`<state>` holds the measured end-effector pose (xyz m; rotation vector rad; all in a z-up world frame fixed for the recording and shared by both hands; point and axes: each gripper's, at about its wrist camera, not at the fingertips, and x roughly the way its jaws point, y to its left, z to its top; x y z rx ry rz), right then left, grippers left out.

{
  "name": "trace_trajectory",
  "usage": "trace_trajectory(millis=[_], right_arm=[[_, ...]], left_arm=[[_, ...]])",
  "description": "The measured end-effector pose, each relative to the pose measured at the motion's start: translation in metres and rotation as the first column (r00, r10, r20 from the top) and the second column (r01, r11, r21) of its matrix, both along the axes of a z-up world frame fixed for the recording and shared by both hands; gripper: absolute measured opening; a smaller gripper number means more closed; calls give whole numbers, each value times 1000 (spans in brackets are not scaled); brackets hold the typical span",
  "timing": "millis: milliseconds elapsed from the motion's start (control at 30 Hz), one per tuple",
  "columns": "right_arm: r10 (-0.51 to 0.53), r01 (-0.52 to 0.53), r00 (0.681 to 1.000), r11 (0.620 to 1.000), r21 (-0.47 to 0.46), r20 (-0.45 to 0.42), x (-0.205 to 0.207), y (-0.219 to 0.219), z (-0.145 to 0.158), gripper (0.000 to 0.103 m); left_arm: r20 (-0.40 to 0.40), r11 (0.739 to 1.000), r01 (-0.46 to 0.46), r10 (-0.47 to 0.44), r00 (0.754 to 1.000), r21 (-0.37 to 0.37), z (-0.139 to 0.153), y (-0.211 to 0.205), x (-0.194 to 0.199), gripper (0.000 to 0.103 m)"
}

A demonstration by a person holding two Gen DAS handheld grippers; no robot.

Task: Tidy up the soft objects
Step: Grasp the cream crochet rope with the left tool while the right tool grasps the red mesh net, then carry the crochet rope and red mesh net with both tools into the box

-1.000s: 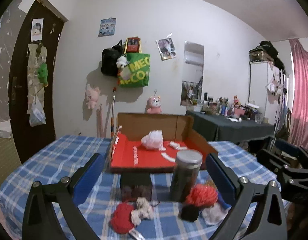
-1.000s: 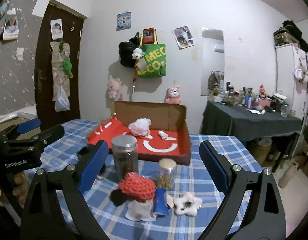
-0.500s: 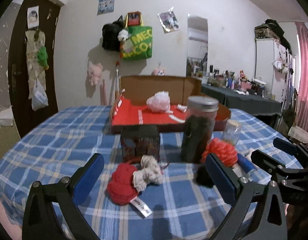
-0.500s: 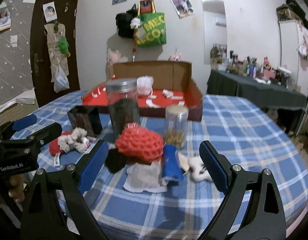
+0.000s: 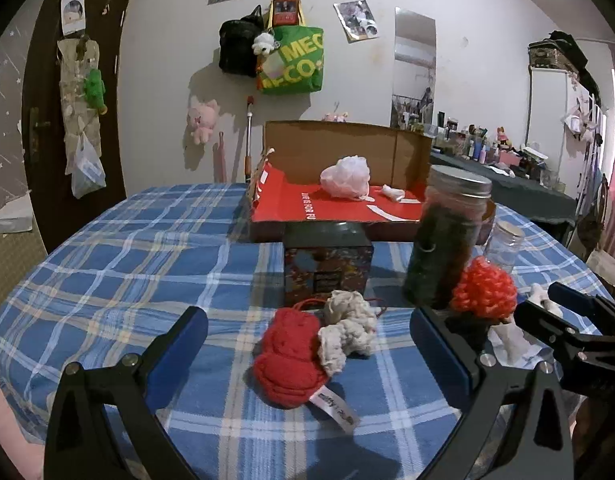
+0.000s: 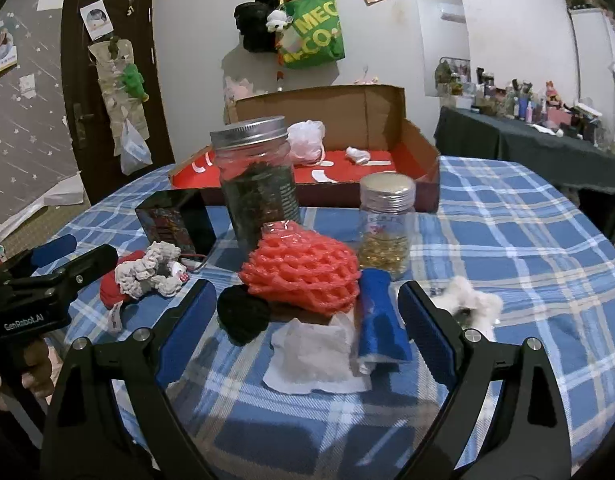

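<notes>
Blue plaid table point(image 5: 119, 264) cut off at lower frame edges. Cardboard box point(image 5: 339, 208) at centre top, partly hidden behind tall jar point(image 6: 259, 184). Left gripper point(image 5: 307, 344) wide open around red-and-grey knitted toy point(image 5: 307, 344). Right gripper point(image 6: 303, 320) wide open around orange crochet piece point(image 6: 303, 272), black ball point(image 6: 243, 312) half hidden.

Both the left gripper point(image 5: 307, 350) and the right gripper point(image 6: 305, 320) have black angular arms, blue finger pads point(image 5: 179, 346) and silver screws; white "GenRobot.AI" lettering marks the left one's body.
</notes>
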<state>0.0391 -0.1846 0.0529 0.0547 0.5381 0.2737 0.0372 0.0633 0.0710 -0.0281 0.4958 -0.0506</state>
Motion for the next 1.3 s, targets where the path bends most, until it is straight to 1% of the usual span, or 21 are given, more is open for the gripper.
trace_trajectory(millis=[133, 300, 433, 467, 500, 533, 567, 600, 633, 667, 700, 733, 867, 1067, 1167, 1300], right_arm=[[33, -32, 999, 999, 25, -34, 13, 1, 0, 93], [65, -60, 994, 996, 59, -91, 35, 0, -3, 93], [81, -72, 988, 995, 71, -128, 49, 2, -9, 93], [88, -79, 988, 994, 73, -130, 50, 3, -9, 92], [94, -86, 987, 994, 69, -133, 51, 4, -9, 89], [101, -92, 986, 994, 65, -137, 52, 5, -9, 75], [108, -99, 984, 993, 65, -140, 52, 6, -9, 68], [113, -104, 981, 992, 64, -155, 54, 7, -11, 67], [114, -104, 981, 992, 71, -158, 54, 6, -13, 57], [116, -105, 982, 991, 79, -148, 52, 4, -12, 52], [117, -106, 984, 991, 83, -135, 51, 3, -11, 49], [116, -107, 985, 991, 77, -127, 49, 2, -9, 43], [124, -117, 987, 990, 79, -97, 40, -2, -2, 35], [128, -125, 991, 988, 86, -32, 23, -9, 12, 33], [127, -125, 992, 988, 88, -13, 18, -12, 19, 33], [123, -122, 992, 989, 89, -2, 13, -17, 23, 33]], left_arm=[[-16, 999, 54, -54, 998, -6, 2, -3, 8, 103], [-27, 995, 97, -96, 995, 17, 2, -11, 22, 102], [-64, 990, 138, -136, 989, 31, -5, -17, 35, 82], [-80, 988, 152, -148, 986, 39, -8, -19, 39, 75], [-95, 986, 163, -158, 983, 46, -11, -21, 41, 70], [-110, 983, 177, -170, 979, 51, -14, -23, 43, 50], [-139, 978, 204, -197, 971, 45, -19, -25, 47, 27], [-164, 976, 216, -209, 964, 29, -23, -25, 50, 24], [-175, 976, 215, -210, 962, 13, -25, -24, 51, 22], [-164, 978, 208, -204, 965, 4, -25, -23, 50, 18], [-155, 978, 210, -206, 966, 4, -24, -22, 49, 18], [-150, 977, 214, -210, 966, 5, -23, -23, 47, 17], [-124, 972, 235, -236, 964, -27, -12, -26, 39, 16], [-69, 960, 280, -281, 957, -28, 5, -41, 27, 16], [-50, 952, 303, -304, 951, -36, 11, -49, 23, 16], [-34, 949, 313, -314, 949, -38, 14, -56, 23, 16]])
